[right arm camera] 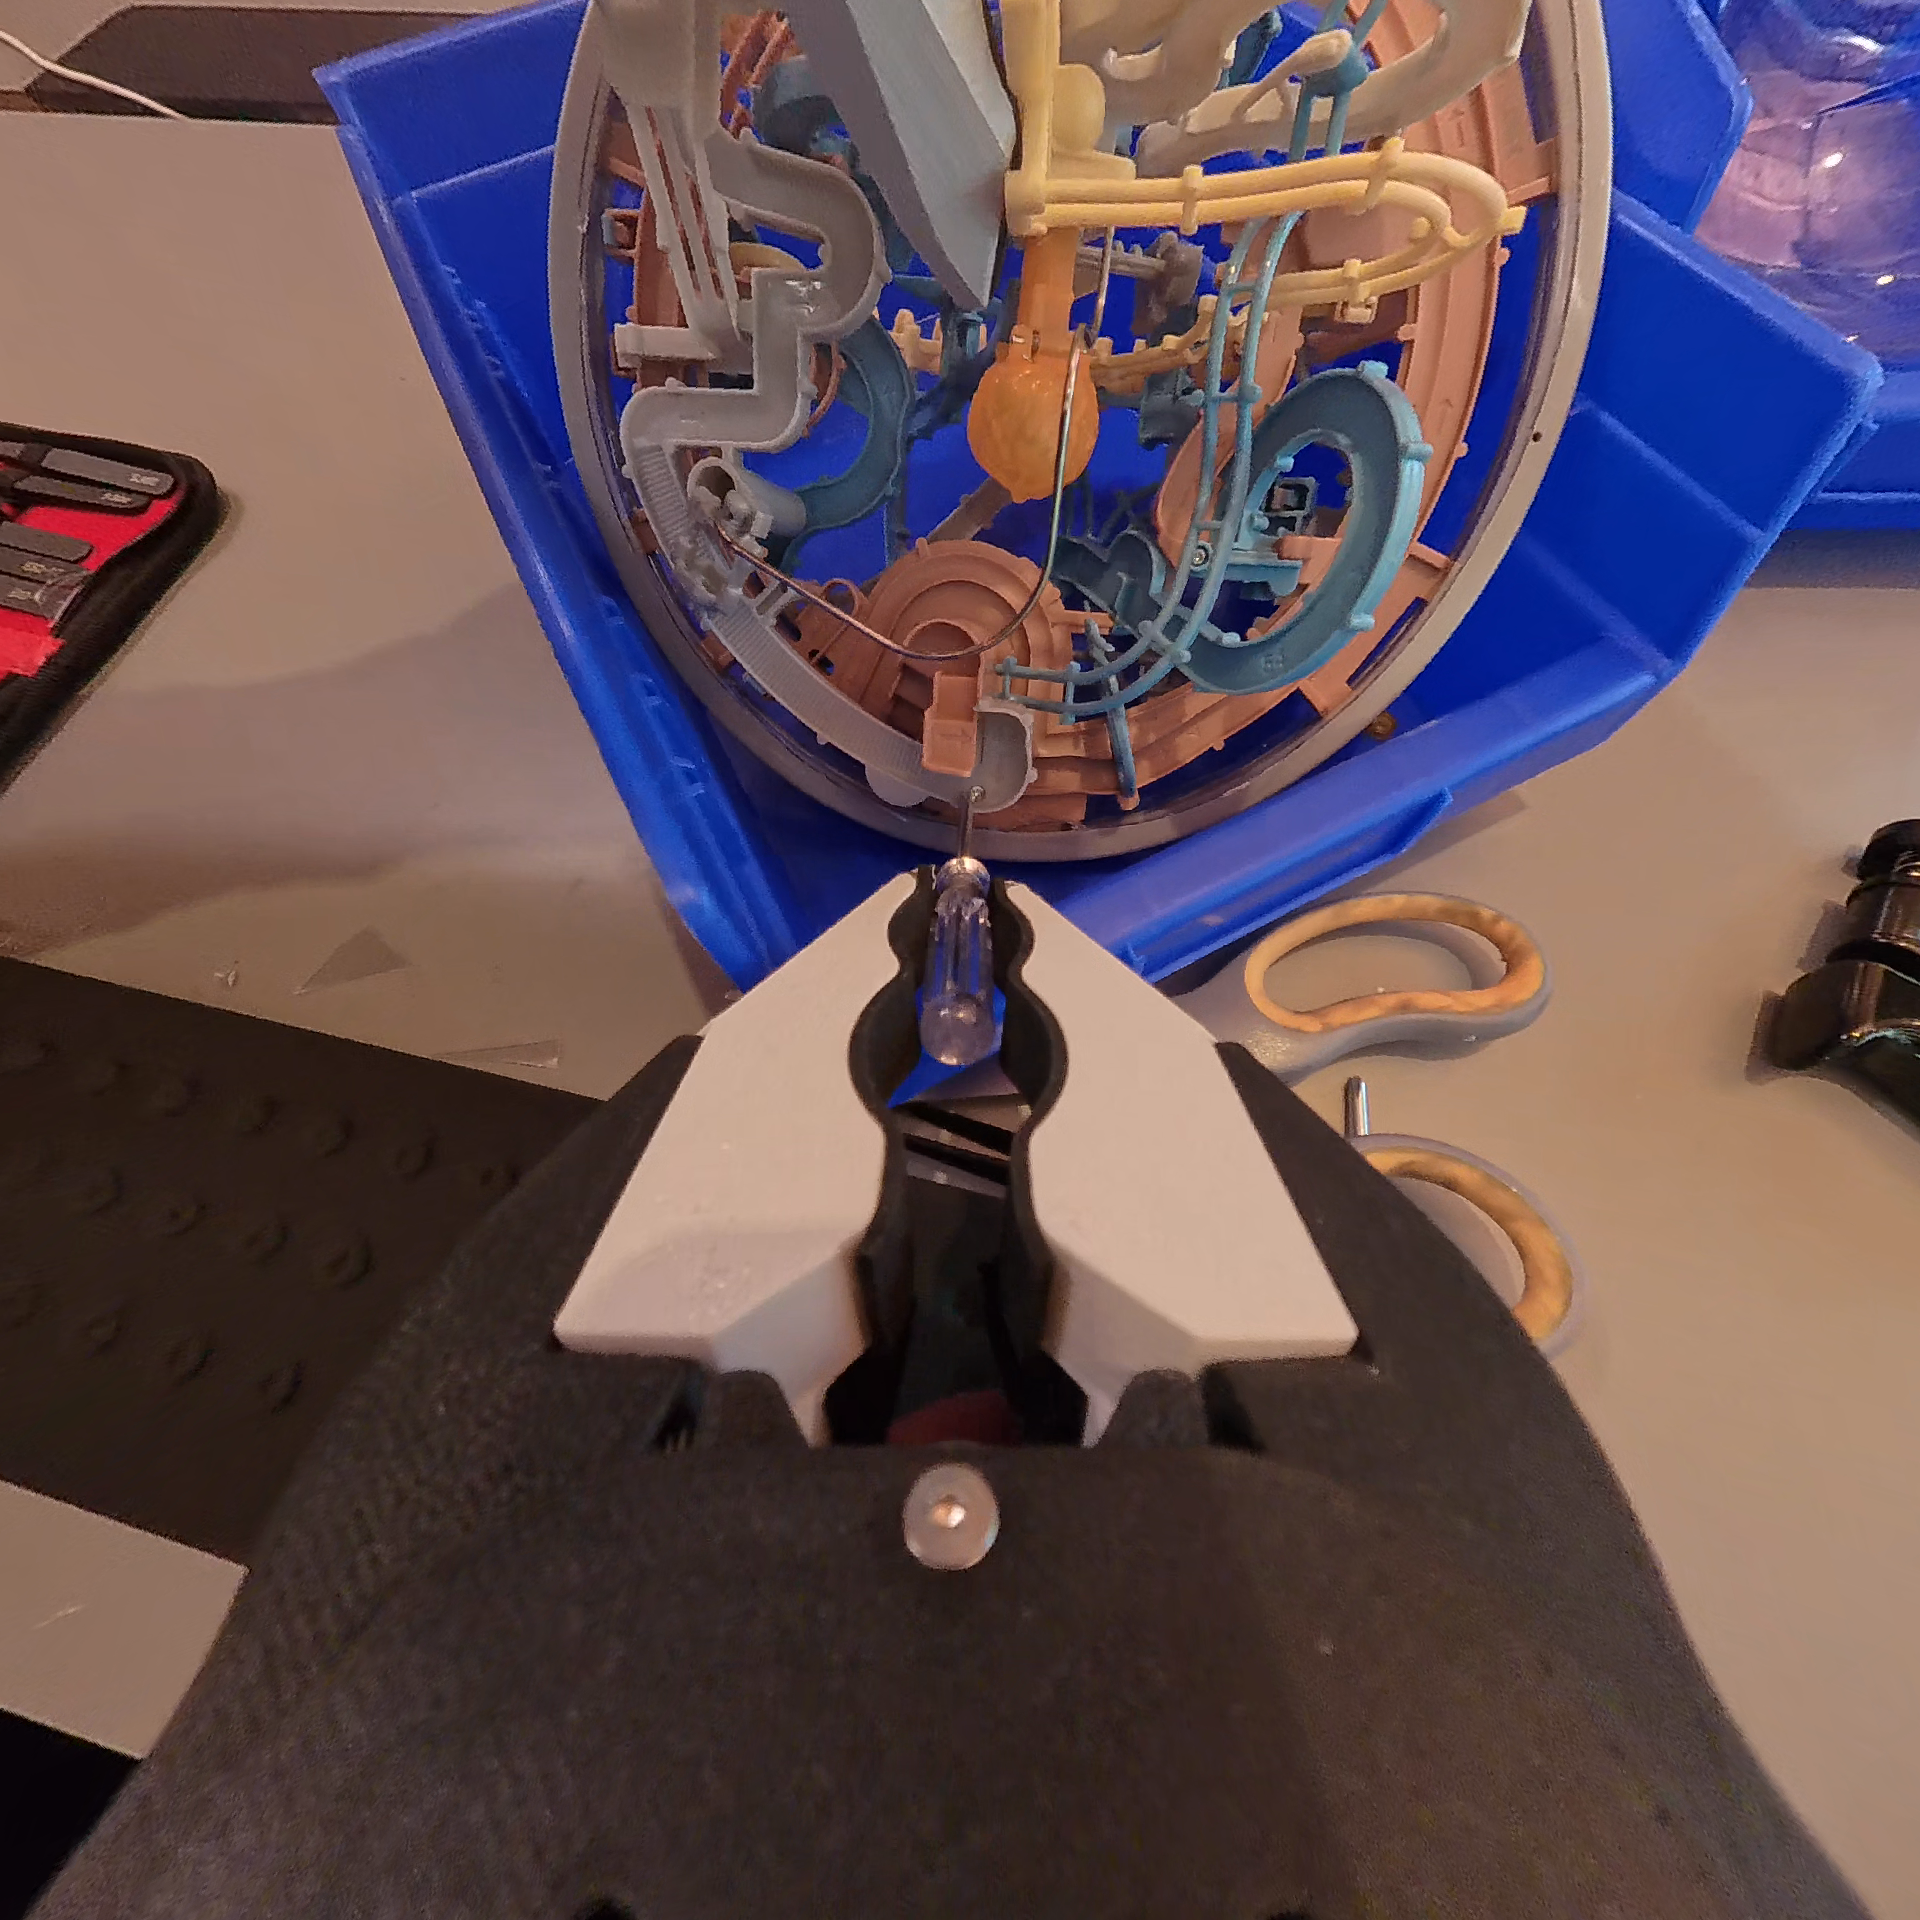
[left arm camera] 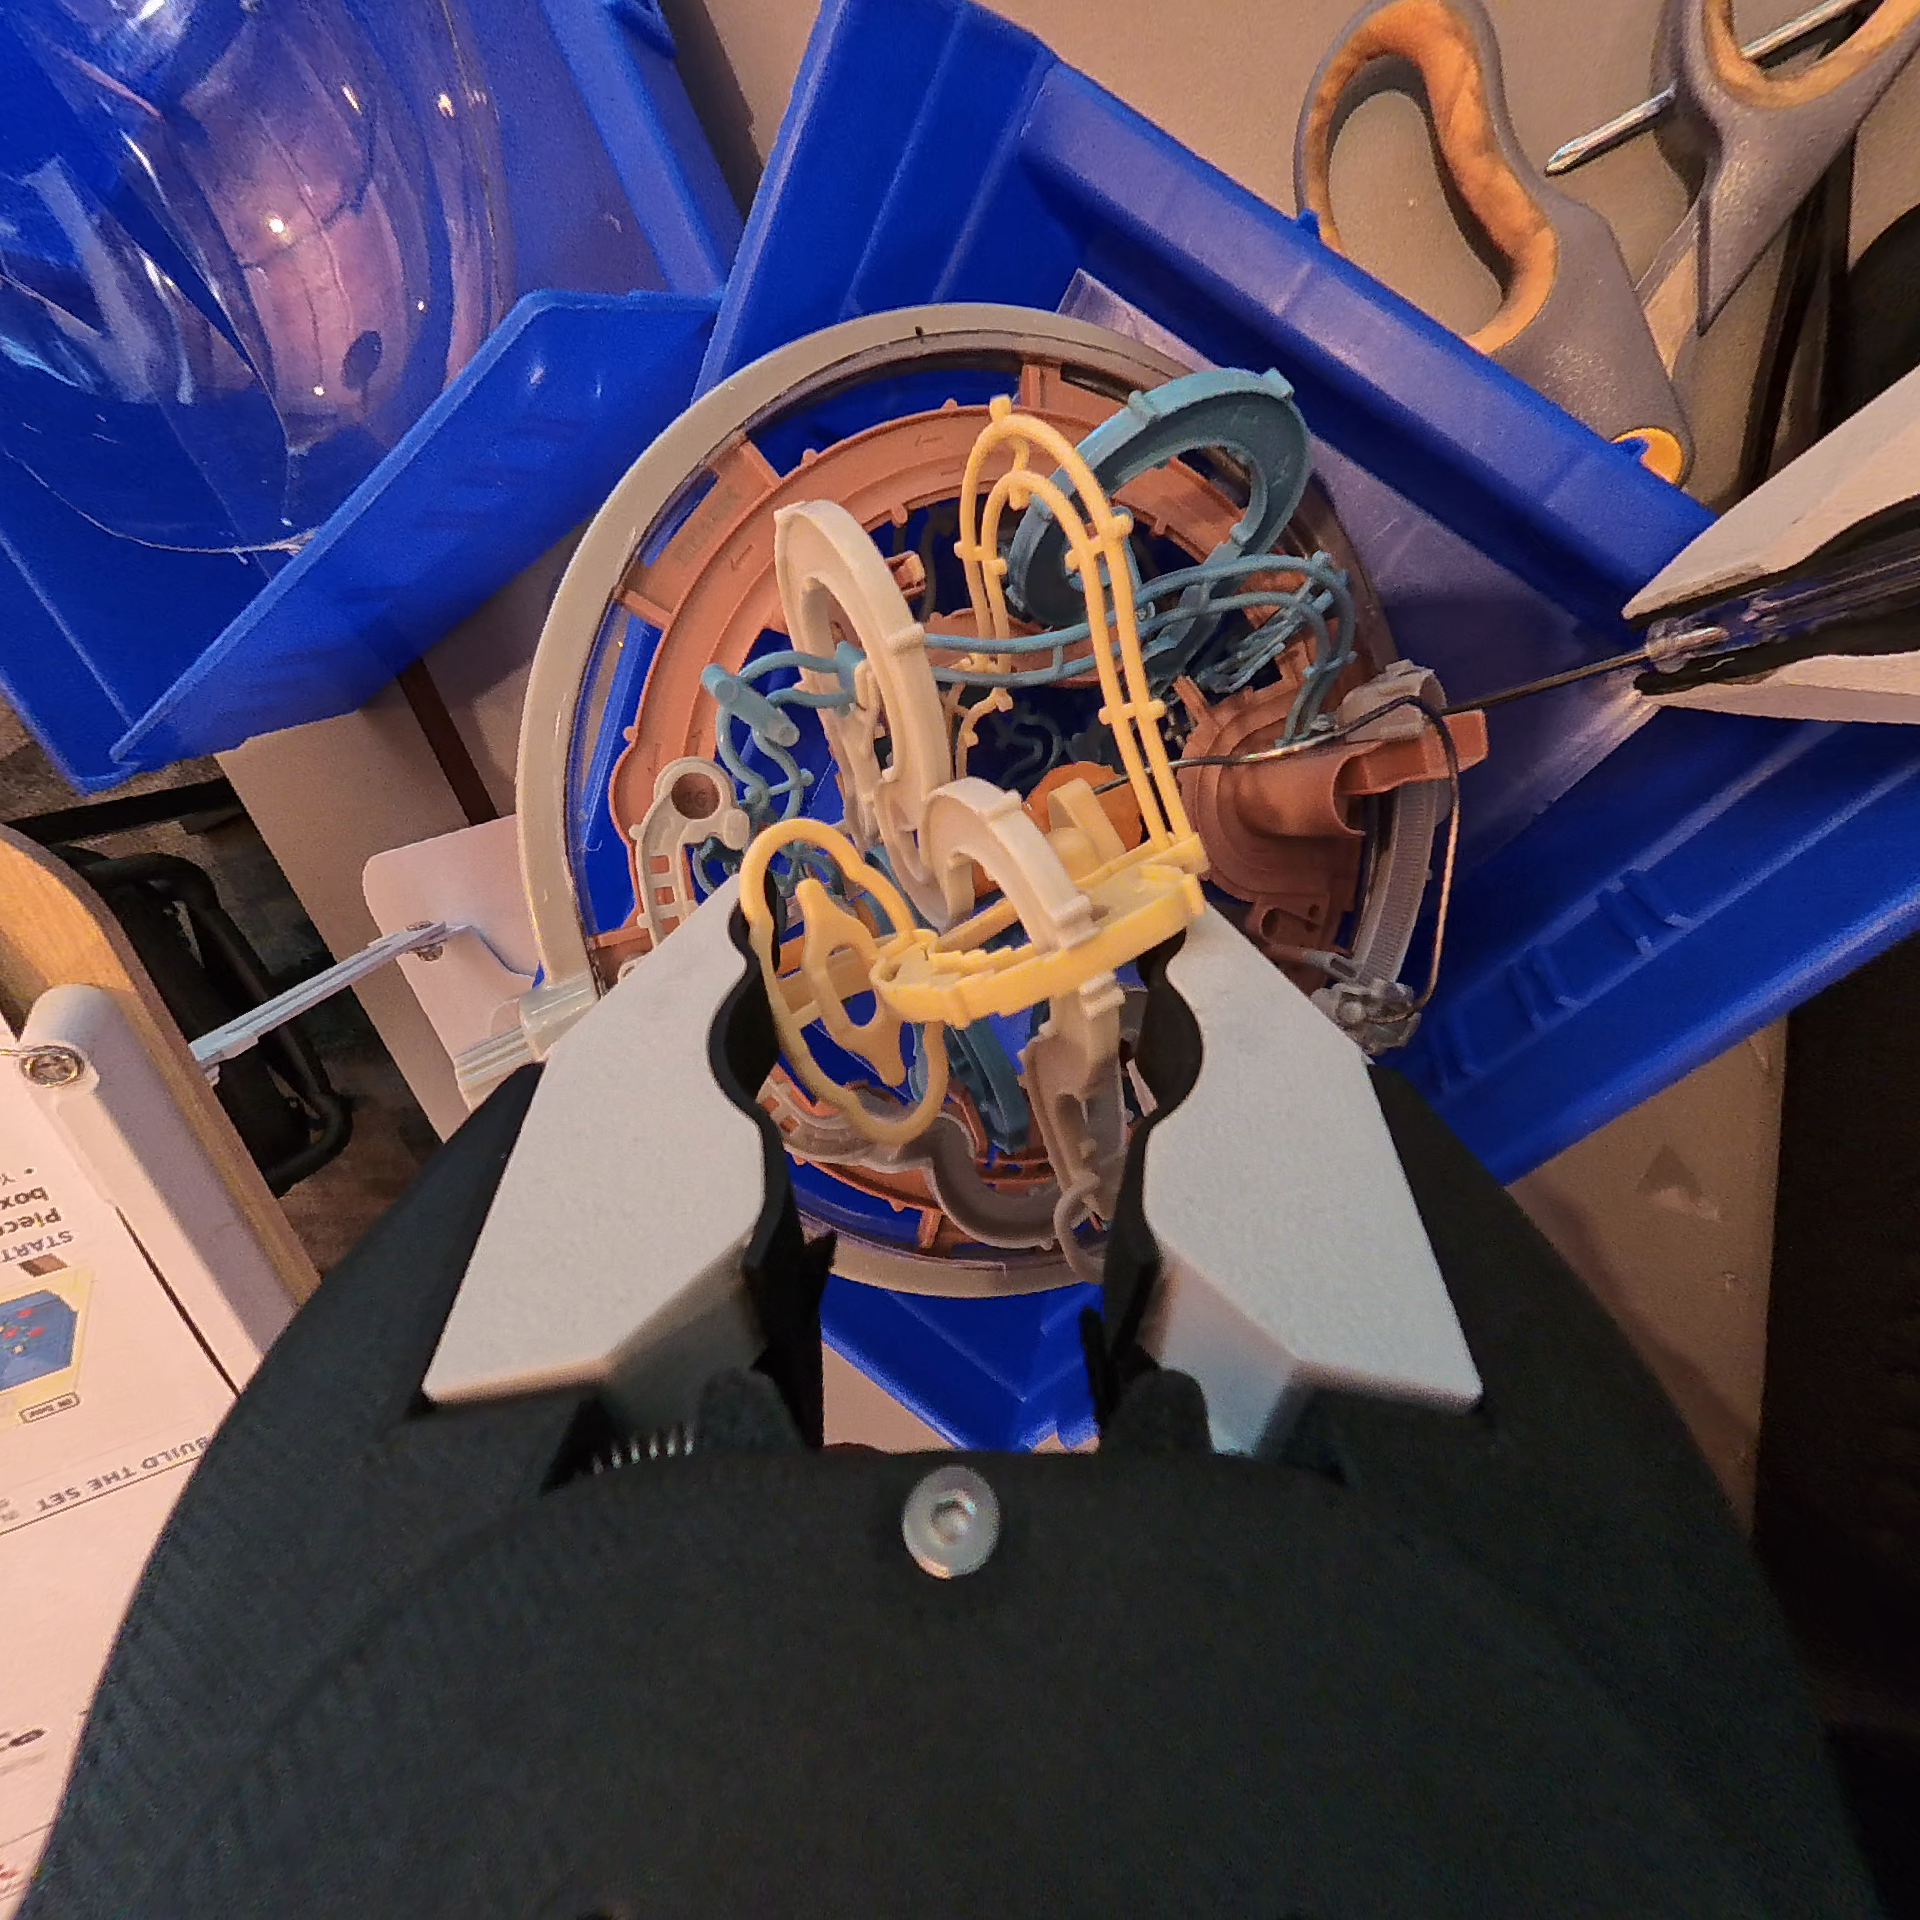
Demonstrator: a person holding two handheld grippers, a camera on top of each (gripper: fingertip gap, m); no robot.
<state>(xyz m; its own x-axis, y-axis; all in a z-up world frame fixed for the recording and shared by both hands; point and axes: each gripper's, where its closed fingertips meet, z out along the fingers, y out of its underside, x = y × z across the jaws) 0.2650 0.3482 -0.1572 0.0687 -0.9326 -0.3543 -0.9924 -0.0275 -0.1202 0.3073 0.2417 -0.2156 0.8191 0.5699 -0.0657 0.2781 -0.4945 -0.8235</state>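
Note:
An open half of a ball maze (left arm camera: pixel 1039 665) with a grey rim and yellow, blue, white and brown tracks leans in a blue bin (left arm camera: pixel 1558 935). My left gripper (left arm camera: pixel 956 935) is shut on the maze's yellow track frame (left arm camera: pixel 1049 966) near the rim. My right gripper (right arm camera: pixel 961 883) is shut on a small clear-handled screwdriver (right arm camera: pixel 958 997). Its tip touches a screw on a grey piece (right arm camera: pixel 997 764) at the maze's edge (right arm camera: pixel 1039 520). The right gripper also shows at the right of the left wrist view (left arm camera: pixel 1766 644), the left finger at the top of the right wrist view (right arm camera: pixel 914 125).
A clear dome (left arm camera: pixel 260 260) lies in a second blue bin (left arm camera: pixel 416 582) beside the first. Orange-handled scissors (right arm camera: pixel 1403 966) lie on the table right of my right gripper. A black and red tool case (right arm camera: pixel 73 561), a black mat (right arm camera: pixel 260 1195) and printed paper (left arm camera: pixel 83 1351) are nearby.

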